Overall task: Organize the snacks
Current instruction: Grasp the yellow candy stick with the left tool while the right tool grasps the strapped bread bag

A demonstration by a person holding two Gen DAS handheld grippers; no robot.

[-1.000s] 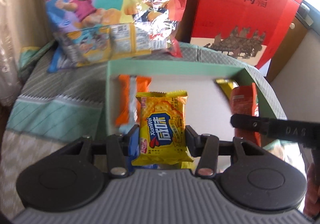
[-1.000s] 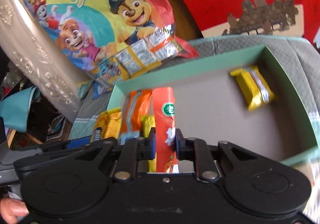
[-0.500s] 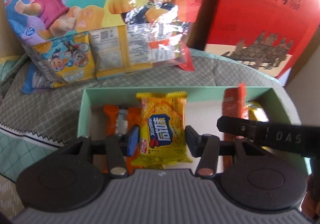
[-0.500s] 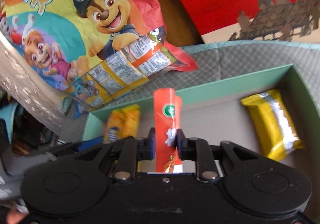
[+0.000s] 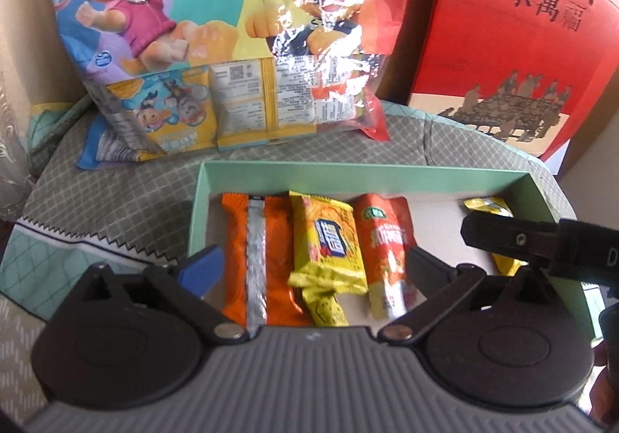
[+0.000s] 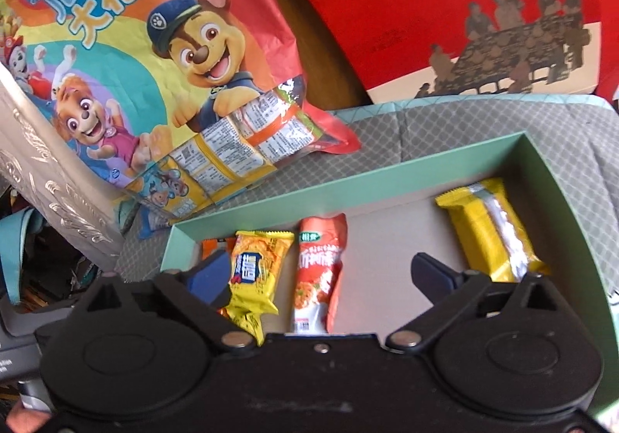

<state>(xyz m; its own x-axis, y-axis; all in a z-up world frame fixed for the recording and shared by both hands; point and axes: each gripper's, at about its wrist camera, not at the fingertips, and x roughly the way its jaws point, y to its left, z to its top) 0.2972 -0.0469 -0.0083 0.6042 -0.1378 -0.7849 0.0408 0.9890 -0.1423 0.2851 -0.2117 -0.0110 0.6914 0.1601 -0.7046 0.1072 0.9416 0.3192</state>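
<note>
A shallow green box (image 5: 348, 172) (image 6: 348, 185) holds snacks side by side: an orange packet (image 5: 255, 251), a yellow cracker packet (image 5: 329, 243) (image 6: 257, 270) and a red sachet (image 5: 387, 247) (image 6: 319, 270). A yellow bar (image 6: 487, 231) (image 5: 489, 206) lies apart at the box's right end. My left gripper (image 5: 315, 270) is open above the packets, holding nothing. My right gripper (image 6: 319, 272) is open above the red sachet, also empty. Its finger crosses the left wrist view (image 5: 514, 239).
A large cartoon-dog snack bag (image 5: 216, 46) (image 6: 162, 57) leans behind the box. A red gift bag (image 5: 514, 34) (image 6: 464, 7) stands at the back right. The box rests on a grey checked cloth (image 5: 116, 185) (image 6: 464, 123). A silver embossed object (image 6: 42, 181) stands at the left.
Both grippers have opened. The yellow cracker packet and the red sachet, held before, now lie in the box next to the orange packet.
</note>
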